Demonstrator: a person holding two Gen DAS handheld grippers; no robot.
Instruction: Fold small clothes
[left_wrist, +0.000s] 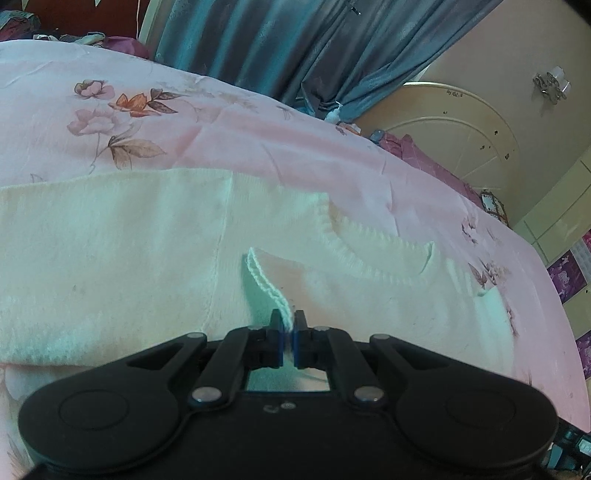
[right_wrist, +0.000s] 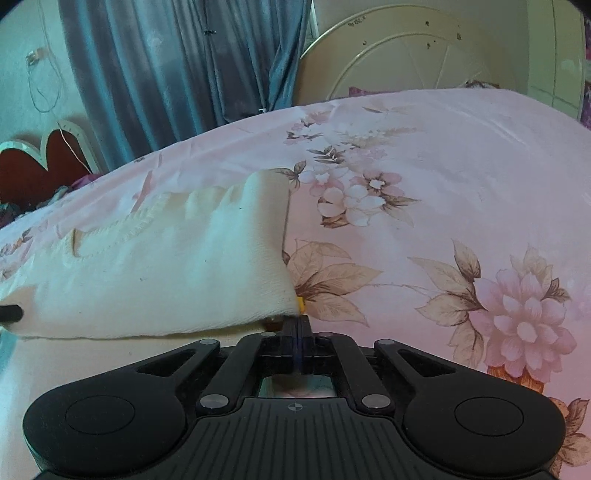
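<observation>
A small cream knitted garment (left_wrist: 122, 258) lies spread on a pink floral bedsheet (left_wrist: 184, 140). My left gripper (left_wrist: 288, 325) is shut on a ribbed edge of the garment, which rises as a thin strip into the jaws. In the right wrist view the same garment (right_wrist: 166, 269) lies to the left, its corner lifted. My right gripper (right_wrist: 296, 325) is shut on that corner, beside a small yellow tag (right_wrist: 301, 303). A ribbed neckline (right_wrist: 125, 229) shows on the garment's far side.
The bedsheet (right_wrist: 424, 221) stretches wide to the right of the garment. Blue curtains (left_wrist: 295, 48) hang behind the bed. A cream headboard (left_wrist: 461, 133) stands at the right. The bed's edge drops off at the far right, with purple fabric (left_wrist: 565, 275) beyond.
</observation>
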